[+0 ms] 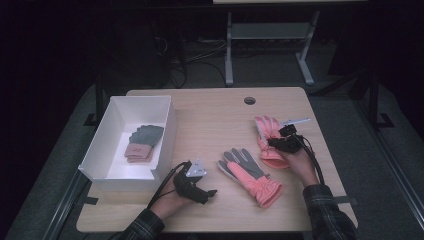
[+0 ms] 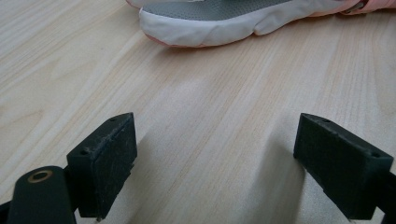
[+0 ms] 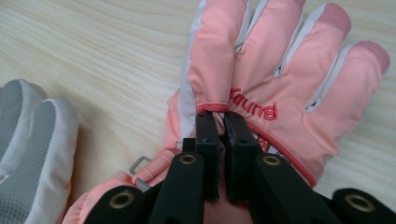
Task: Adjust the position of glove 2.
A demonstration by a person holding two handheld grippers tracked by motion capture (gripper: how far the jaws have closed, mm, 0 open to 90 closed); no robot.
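Glove: the pink glove (image 3: 261,79) near the counter's (image 1: 210,120) right edge, soft, padded, light.
Hold: my right gripper (image 3: 223,122) pinches its back fabric, jaws nearly closed.
Left gripper (image 2: 219,154): wide open, empty.

Left tongs (image 1: 210,192) low over table, jaws wide apart; right tongs (image 1: 274,141) pinched closed.

The one readable text is red embroidered lettering on the back of the pink glove (image 3: 280,84) that lies near the table's (image 1: 210,120) right edge. In the right gripper view it stands upside down and seems to read "Bunny"; the last letters are uncertain.
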